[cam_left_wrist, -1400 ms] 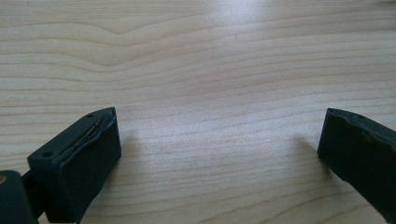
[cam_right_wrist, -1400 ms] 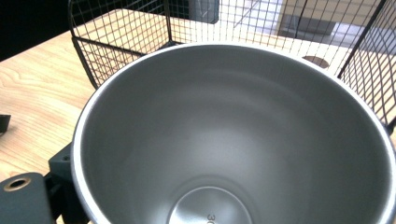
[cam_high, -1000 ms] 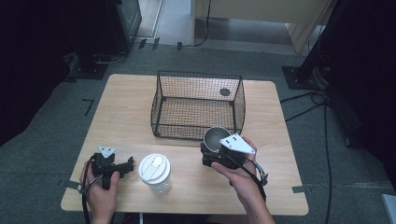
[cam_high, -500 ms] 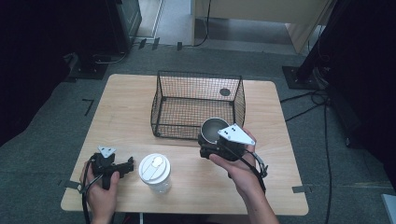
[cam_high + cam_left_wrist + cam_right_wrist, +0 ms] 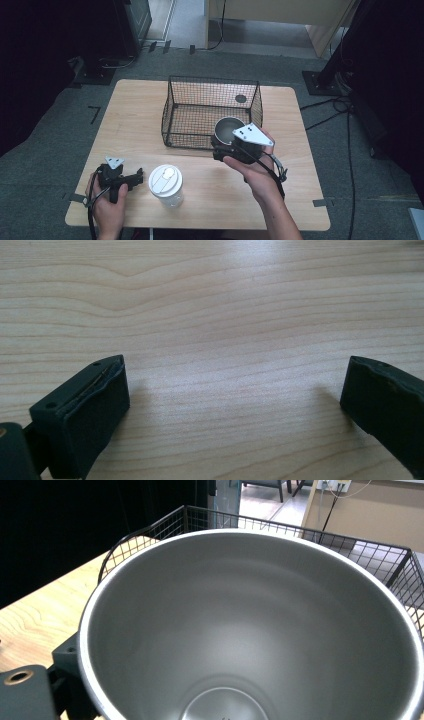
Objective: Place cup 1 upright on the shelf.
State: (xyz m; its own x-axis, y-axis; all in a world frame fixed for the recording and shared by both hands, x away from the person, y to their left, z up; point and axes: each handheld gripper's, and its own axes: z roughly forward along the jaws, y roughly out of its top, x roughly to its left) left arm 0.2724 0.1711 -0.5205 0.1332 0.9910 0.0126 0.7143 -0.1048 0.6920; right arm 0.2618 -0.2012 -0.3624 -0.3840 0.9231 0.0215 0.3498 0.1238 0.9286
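My right gripper point(image 5: 224, 146) is shut on a steel cup point(image 5: 229, 130) and holds it in the air by the front right corner of the black wire basket point(image 5: 210, 100). The right gripper view looks straight into the cup's empty bowl point(image 5: 250, 630), with the basket's rim point(image 5: 320, 532) behind it. My left gripper point(image 5: 137, 178) rests low at the table's front left, beside a clear plastic cup with a white lid point(image 5: 166, 184). Its jaws stand wide apart over bare wood, and one pad point(image 5: 95, 405) shows nothing against it.
The light wooden table point(image 5: 130, 120) stands on grey carpet. A small dark disc point(image 5: 241, 98) lies inside the basket at its back right. Cables and stand bases lie on the floor around the table.
My right gripper has lifted the steel cup up and a little toward the basket. The left gripper and the lidded cup have stayed put.
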